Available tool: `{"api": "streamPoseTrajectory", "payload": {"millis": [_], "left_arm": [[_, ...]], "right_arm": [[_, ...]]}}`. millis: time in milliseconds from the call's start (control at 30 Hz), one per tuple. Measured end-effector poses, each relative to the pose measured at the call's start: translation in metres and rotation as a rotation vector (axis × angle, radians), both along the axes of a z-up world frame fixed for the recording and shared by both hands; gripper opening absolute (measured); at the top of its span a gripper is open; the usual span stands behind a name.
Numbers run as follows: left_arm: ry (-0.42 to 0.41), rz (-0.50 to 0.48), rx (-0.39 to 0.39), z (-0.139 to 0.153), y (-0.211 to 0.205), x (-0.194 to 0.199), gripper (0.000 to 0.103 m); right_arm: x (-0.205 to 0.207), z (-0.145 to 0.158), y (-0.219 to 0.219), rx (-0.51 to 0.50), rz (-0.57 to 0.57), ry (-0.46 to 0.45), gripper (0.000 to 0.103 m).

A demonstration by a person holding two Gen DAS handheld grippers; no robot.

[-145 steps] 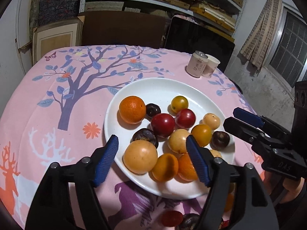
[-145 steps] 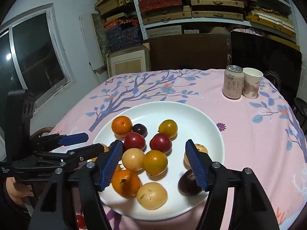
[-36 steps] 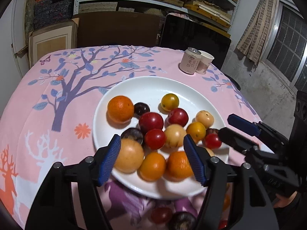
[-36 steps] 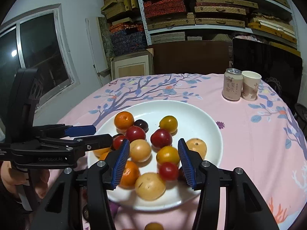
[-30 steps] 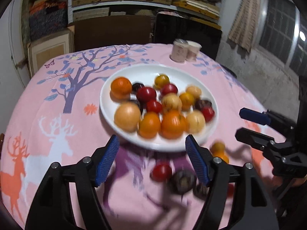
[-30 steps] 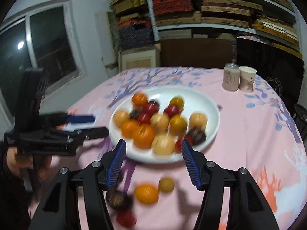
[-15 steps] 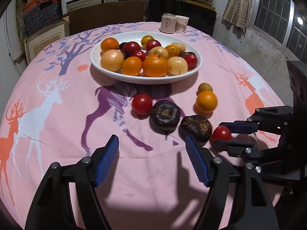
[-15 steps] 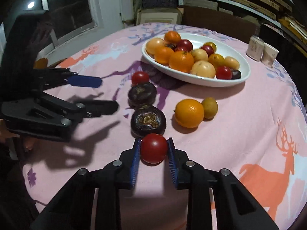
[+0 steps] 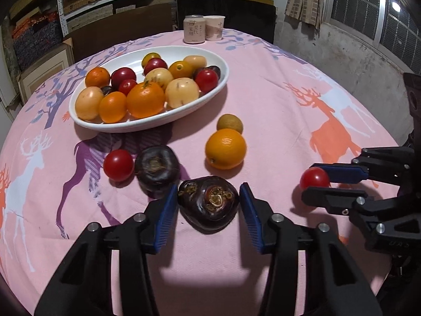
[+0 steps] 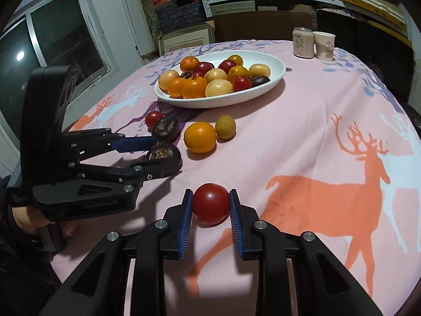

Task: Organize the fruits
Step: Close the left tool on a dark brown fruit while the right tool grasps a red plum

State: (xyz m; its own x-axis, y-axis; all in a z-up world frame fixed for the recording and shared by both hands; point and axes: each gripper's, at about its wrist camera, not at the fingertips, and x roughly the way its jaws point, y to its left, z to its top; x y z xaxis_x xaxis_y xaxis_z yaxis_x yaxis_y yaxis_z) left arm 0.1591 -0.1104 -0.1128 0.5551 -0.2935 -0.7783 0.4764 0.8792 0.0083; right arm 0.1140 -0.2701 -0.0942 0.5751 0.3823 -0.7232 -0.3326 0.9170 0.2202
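both grippers working the loose fruit on the near side of the table

the right gripper [image 10: 211,205] is clamping a small red tomato [image 10: 211,203] between its blue pads, near the front edge of the pink deer-print tablecloth [image 10: 315,142]. to its left, the left gripper [image 9: 208,205] is straddling a dark mangosteen [image 9: 208,205] with its jaws spread just wider than the fruit; whether the pads are touching it is unclear. a second mangosteen [image 9: 157,168], another red tomato [image 9: 118,165], an orange [image 9: 225,148] and a small tan fruit [image 9: 229,123] are lying loose just beyond. farther back, the white plate [image 9: 184,110] is holding the piled fruits. at the far edge a can [image 10: 303,42] and a paper cup [image 10: 325,45] are showing chinese characters too small to read. pale lettering on the left gripper's body is blurred.
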Motion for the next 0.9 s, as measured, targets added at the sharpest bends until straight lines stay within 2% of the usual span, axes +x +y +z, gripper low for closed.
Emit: {"api": "streamPoseTrajectory", "payload": {"millis": [167,300,367,400,467,700,900], "left_arm": [[0.026,-0.027,0.003,-0.003,0.000,-0.003,0.049],[0.048,-0.008,0.014,-0.009,-0.005,0.006,0.057],[0.041,-0.007,0.019,-0.010,-0.006,0.005,0.055],[0.039,-0.010,0.013,-0.009,-0.005,0.005,0.047],[0.032,-0.009,-0.002,-0.005,-0.001,0.001,0.047],[-0.065,0.023,-0.030,0.025,0.030,-0.022,0.047],[-0.099,0.108,-0.049,0.043,0.063,-0.016,0.047]], "right_arm": [[-0.005,-0.002,-0.003,0.029,0.003,0.000,0.028],[-0.003,-0.005,-0.004,0.044,0.006,0.011,0.028],[-0.003,-0.005,-0.005,0.050,0.004,0.011,0.028],[-0.004,-0.005,-0.005,0.050,0.003,0.006,0.028],[-0.006,-0.003,-0.006,0.050,0.000,-0.006,0.028],[-0.018,0.020,-0.011,0.085,-0.006,-0.108,0.028],[-0.010,0.049,-0.016,0.117,-0.057,-0.199,0.028]]}}
